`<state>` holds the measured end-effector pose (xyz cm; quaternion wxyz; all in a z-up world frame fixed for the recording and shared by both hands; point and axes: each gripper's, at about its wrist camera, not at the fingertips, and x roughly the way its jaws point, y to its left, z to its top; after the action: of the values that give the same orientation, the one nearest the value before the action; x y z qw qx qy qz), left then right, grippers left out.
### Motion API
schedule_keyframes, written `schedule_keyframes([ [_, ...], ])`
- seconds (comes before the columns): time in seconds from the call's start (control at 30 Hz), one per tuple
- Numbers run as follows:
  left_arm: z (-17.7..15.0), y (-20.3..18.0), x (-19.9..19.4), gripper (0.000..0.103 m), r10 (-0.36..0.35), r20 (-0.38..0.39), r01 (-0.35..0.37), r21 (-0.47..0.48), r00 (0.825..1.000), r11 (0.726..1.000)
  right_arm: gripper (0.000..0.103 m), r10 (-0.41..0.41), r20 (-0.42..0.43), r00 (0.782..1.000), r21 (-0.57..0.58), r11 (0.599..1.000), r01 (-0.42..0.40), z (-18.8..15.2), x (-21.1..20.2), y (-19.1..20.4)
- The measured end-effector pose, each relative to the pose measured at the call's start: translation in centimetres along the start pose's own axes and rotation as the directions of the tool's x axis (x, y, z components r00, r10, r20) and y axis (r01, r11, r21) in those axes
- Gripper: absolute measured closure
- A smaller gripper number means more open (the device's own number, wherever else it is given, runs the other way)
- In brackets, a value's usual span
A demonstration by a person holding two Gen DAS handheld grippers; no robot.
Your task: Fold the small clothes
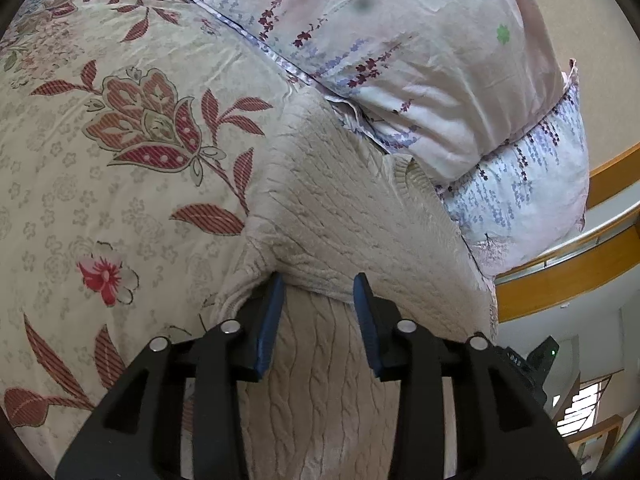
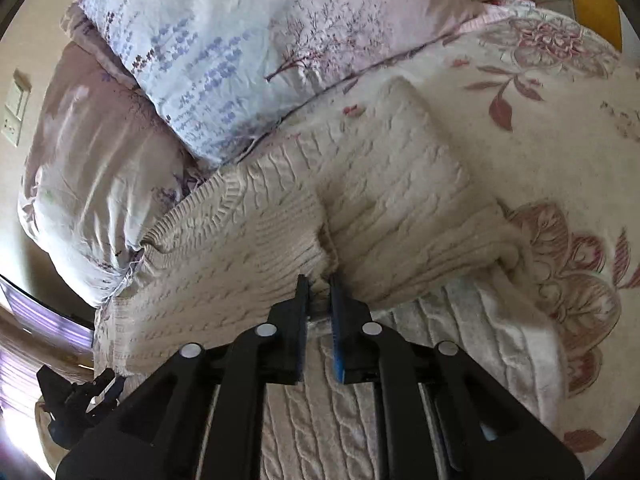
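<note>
A cream cable-knit sweater (image 1: 352,208) lies on a floral bedspread (image 1: 100,168), partly folded over itself. My left gripper (image 1: 318,284) is open, its blue fingers standing apart over the folded edge, with knit fabric under and between them. In the right wrist view the sweater (image 2: 280,220) spreads ahead, one part doubled over. My right gripper (image 2: 319,284) is nearly closed, pinching a fold of the sweater between its fingertips. The other gripper (image 2: 76,400) shows at the lower left of that view.
Pale pink and lilac flowered pillows (image 1: 420,60) are piled right behind the sweater; they also show in the right wrist view (image 2: 224,52). A wooden bed rail (image 1: 568,280) runs at the right. A wall with switches (image 2: 16,108) lies beyond.
</note>
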<state>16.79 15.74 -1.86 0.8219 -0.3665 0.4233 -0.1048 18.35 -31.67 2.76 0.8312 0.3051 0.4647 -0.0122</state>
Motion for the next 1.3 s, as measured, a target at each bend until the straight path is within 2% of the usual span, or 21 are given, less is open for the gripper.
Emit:
schedule_keyframes([
  [0.1, -0.6, -0.3, -1.0, 0.058, -0.008, -0.001, 0.008, 0.031, 1.0, 0.999, 0.072, 0.026, -0.017, 1.0, -0.006, 1.0, -0.026, 0.1, -0.8, 0.1],
  [0.17, -1.3, -0.3, -2.1, 0.054, -0.023, 0.006, 0.023, 0.063, 1.0, 0.998, 0.052, 0.058, -0.005, 0.998, -0.028, 0.998, -0.058, -0.1, -2.2, 0.0],
  [0.23, -2.1, -0.1, -3.3, 0.053, -0.044, 0.01, 0.043, 0.095, 0.999, 0.995, 0.045, 0.092, 0.006, 0.996, -0.053, 0.994, -0.092, -0.6, -3.9, -0.5],
  [0.37, -4.0, 1.3, -5.7, 0.05, -0.038, 0.021, 0.035, 0.137, 0.999, 0.99, 0.045, 0.134, 0.0, 0.991, -0.086, 0.987, -0.133, -2.1, -7.2, -2.5],
  [0.57, -6.4, 3.4, -7.9, 0.05, -0.041, 0.005, 0.04, 0.145, 0.999, 0.989, 0.046, 0.105, -0.001, 0.994, -0.075, 0.992, -0.105, -4.1, -10.7, -6.7],
  [0.7, -8.4, 3.7, -8.5, 0.05, -0.046, -0.021, 0.049, 0.172, 0.999, 0.984, 0.046, 0.092, -0.019, 0.996, -0.06, 0.994, -0.093, -5.6, -11.7, -8.6],
  [0.87, -10.0, 3.8, -8.8, 0.05, -0.065, -0.057, 0.073, 0.162, 0.996, 0.984, 0.05, 0.08, -0.072, 0.994, -0.052, 0.995, -0.084, -7.6, -11.7, -9.5],
  [0.97, -11.3, 3.7, -9.1, 0.052, -0.101, -0.087, 0.114, 0.156, 0.991, 0.981, 0.054, 0.095, -0.105, 0.99, -0.053, 0.993, -0.101, -8.7, -11.6, -9.7],
  [1.03, -12.1, 3.6, -9.2, 0.056, -0.115, -0.105, 0.131, 0.161, 0.988, 0.978, 0.059, 0.142, -0.132, 0.981, -0.037, 0.988, -0.148, -9.5, -11.8, -10.0],
  [1.17, -13.8, 3.6, -9.3, 0.069, -0.169, -0.158, 0.194, 0.159, 0.973, 0.968, 0.065, 0.259, -0.208, 0.943, 0.001, 0.964, -0.264, -11.3, -11.8, -10.1],
  [1.3, -15.3, 4.0, -9.6, 0.07, -0.218, -0.203, 0.25, 0.153, 0.955, 0.956, 0.067, 0.316, -0.24, 0.918, -0.009, 0.945, -0.327, -13.0, -12.6, -9.6],
])
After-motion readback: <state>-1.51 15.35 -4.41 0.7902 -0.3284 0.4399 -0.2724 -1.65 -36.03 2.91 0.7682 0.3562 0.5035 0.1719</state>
